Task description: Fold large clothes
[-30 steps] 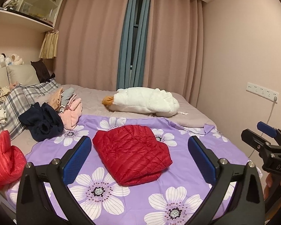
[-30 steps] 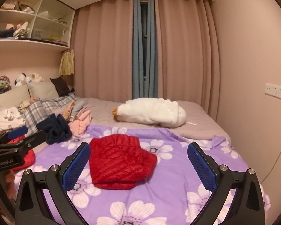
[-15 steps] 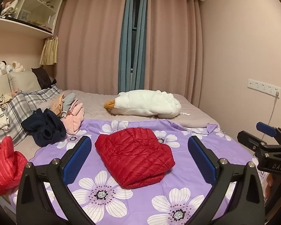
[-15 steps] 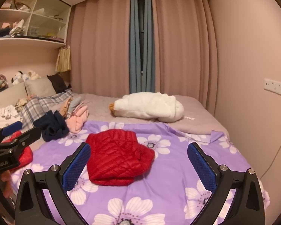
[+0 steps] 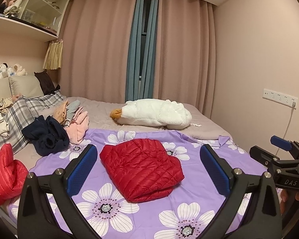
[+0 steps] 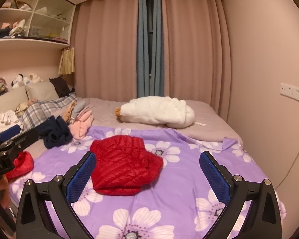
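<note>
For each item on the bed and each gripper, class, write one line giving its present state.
Red puffer jacket: folded, lying on the purple floral sheet.
Second red jacket: bunched, unfolded.
Navy garment: crumpled.
Pink clothes: heaped.
White fleece garment: rolled loosely.
Left gripper: open, empty.
Right gripper: open, empty.

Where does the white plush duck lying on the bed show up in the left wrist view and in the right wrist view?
Left wrist view: the white plush duck lies right of centre, mid-height, behind the folded red jacket.
Right wrist view: the duck lies just right of centre, mid-height, behind the red jacket.
Shared landmark: the blue curtain strip hangs directly above the duck's orange beak end in both.
</note>
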The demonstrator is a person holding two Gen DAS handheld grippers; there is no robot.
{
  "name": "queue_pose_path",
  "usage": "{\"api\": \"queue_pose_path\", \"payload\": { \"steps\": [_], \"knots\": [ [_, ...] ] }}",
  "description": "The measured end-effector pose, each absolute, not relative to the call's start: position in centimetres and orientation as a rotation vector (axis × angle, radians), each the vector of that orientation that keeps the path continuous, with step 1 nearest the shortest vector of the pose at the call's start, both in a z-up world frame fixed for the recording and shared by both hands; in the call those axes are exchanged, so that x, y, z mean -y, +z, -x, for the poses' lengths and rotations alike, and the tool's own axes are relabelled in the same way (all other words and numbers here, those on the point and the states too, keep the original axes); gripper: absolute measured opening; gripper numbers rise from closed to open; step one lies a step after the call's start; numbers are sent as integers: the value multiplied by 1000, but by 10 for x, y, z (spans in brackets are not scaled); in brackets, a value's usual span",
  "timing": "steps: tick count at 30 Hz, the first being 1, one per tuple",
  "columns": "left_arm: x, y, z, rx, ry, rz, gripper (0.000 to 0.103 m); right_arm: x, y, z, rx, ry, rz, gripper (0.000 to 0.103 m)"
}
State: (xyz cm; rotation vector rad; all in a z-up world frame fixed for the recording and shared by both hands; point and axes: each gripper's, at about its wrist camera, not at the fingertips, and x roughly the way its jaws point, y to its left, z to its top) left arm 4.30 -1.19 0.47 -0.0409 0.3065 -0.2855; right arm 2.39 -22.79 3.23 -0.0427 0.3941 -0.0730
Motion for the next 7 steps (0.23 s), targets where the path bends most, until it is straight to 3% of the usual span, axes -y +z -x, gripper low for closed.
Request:
{"api": "queue_pose_path", "payload": {
  "steps": [7],
  "knots": [
    [15, 3, -46, -319, -293, 36, 103, 228, 31, -25, -401, -78, 43, 102]
  ]
}}
